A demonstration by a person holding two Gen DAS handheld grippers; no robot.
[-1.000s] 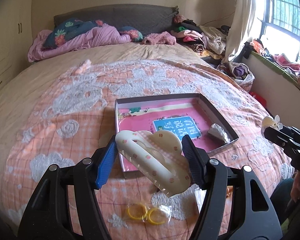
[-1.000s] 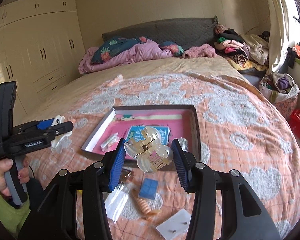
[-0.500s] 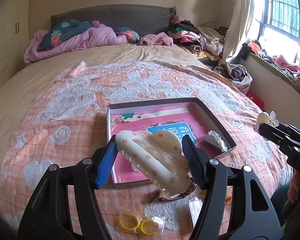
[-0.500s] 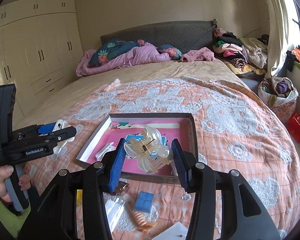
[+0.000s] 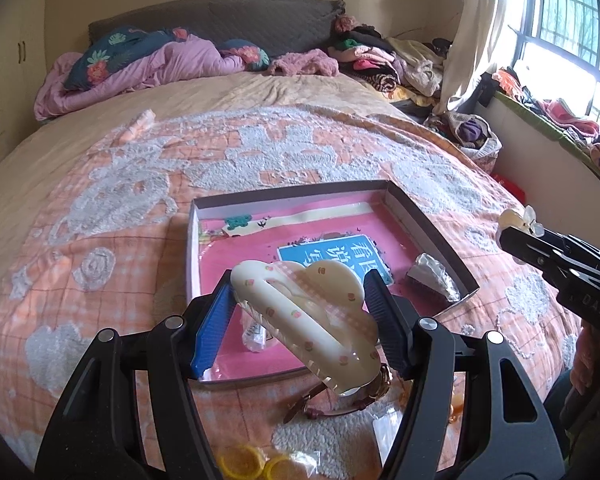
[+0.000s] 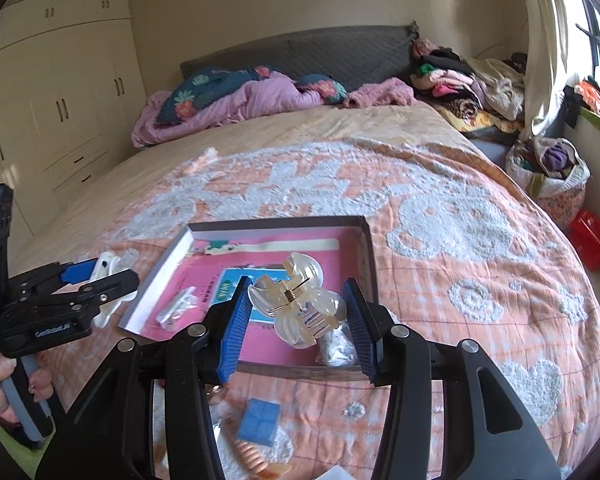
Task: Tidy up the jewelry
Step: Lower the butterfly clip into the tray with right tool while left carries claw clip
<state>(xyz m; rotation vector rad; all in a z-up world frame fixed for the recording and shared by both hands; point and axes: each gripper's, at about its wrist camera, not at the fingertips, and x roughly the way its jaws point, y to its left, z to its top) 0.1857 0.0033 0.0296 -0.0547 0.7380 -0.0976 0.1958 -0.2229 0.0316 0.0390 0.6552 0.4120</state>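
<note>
My left gripper (image 5: 298,316) is shut on a large cream claw hair clip with small pink dots (image 5: 306,318), held over the near edge of a shallow box with a pink lining (image 5: 432,236). My right gripper (image 6: 298,316) is shut on a clear yellowish claw clip (image 6: 300,306), also above the box (image 6: 370,248). Each gripper shows in the other's view: the right one (image 5: 518,236) at the right edge, the left one (image 6: 112,280) at the left. Small plastic-wrapped items (image 6: 176,306) and a silvery packet (image 5: 434,278) lie inside the box.
On the peach bedspread in front of the box lie a watch (image 5: 340,398), yellow rings (image 5: 252,460), a blue square (image 6: 260,420), an orange coiled hair tie (image 6: 256,460) and clear bags. Pillows and clothes are piled at the headboard. A person's hand (image 6: 0,376) holds the left handle.
Both grippers have moved forward and a little down over the near part of the box, each still holding its clip. The box looks larger and closer.
</note>
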